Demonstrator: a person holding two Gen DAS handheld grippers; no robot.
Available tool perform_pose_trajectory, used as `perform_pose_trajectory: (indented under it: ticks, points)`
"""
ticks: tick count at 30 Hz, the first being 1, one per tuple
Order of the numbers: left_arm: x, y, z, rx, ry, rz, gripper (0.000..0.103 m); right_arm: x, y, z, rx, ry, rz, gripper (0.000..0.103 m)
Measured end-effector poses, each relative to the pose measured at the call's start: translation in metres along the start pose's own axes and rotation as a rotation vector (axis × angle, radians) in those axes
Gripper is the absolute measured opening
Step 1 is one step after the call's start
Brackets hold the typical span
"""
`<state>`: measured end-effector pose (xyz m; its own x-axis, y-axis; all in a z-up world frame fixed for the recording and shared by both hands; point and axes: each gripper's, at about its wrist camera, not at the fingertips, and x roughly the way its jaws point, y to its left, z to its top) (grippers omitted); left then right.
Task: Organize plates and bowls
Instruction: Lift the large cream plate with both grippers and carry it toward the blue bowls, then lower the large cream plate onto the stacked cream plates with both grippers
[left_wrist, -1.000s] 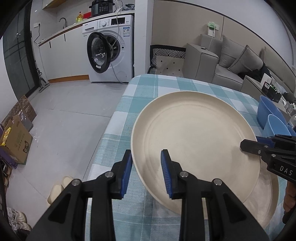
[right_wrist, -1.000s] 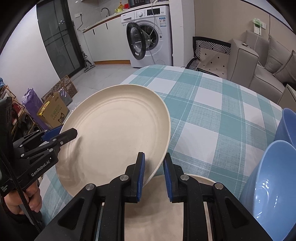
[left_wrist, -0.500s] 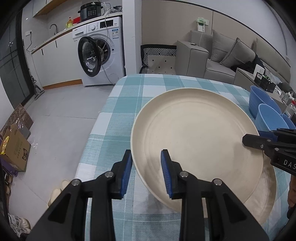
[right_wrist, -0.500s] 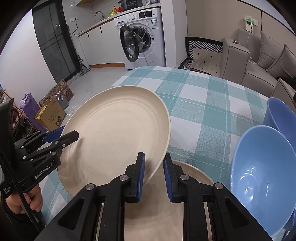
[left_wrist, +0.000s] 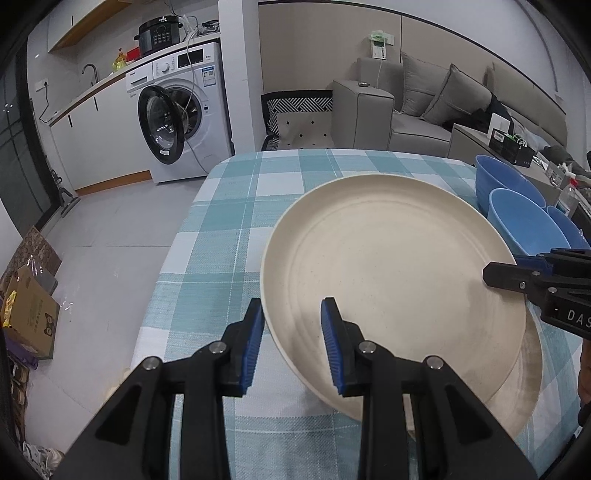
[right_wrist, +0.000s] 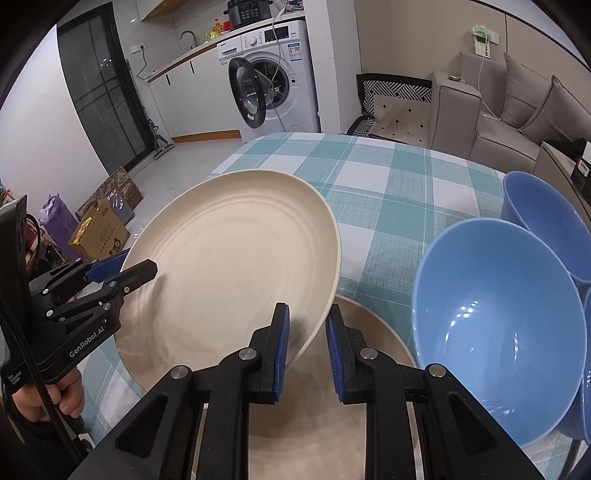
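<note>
Each hand-held gripper, left and right, is clamped on the cream plate's rim; probably best lowered level, centred over the lower plate.

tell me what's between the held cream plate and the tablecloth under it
A second cream plate lies on the tablecloth beneath the held plate; the right wrist view shows it best.

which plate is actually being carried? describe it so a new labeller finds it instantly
On the teal-and-white checked tablecloth, left of the glossy blue bowls, two round cream plates overlap. The carried plate is the upper, tilted one, its rim clamped between the left gripper and right gripper. The other plate lies beneath it, mostly hidden.
</note>
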<state>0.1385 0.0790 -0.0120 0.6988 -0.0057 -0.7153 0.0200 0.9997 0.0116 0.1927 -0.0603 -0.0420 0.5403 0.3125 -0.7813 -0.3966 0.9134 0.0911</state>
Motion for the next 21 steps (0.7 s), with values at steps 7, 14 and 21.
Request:
perform_pose_trajectory:
  ticks: [7,14,21]
  points:
    - [0.001,-0.017,-0.003,0.034,0.007,-0.009,0.03,-0.007,-0.014,-0.014,0.027,-0.003,-0.003,0.02]
    - [-0.002,-0.034,-0.007,0.071,0.005,-0.011,0.03,-0.016,-0.026,-0.026,0.049,-0.009,-0.007,0.02]
    - [-0.006,-0.044,-0.015,0.099,0.009,-0.016,0.03,-0.029,-0.031,-0.032,0.057,-0.027,-0.01,0.02]
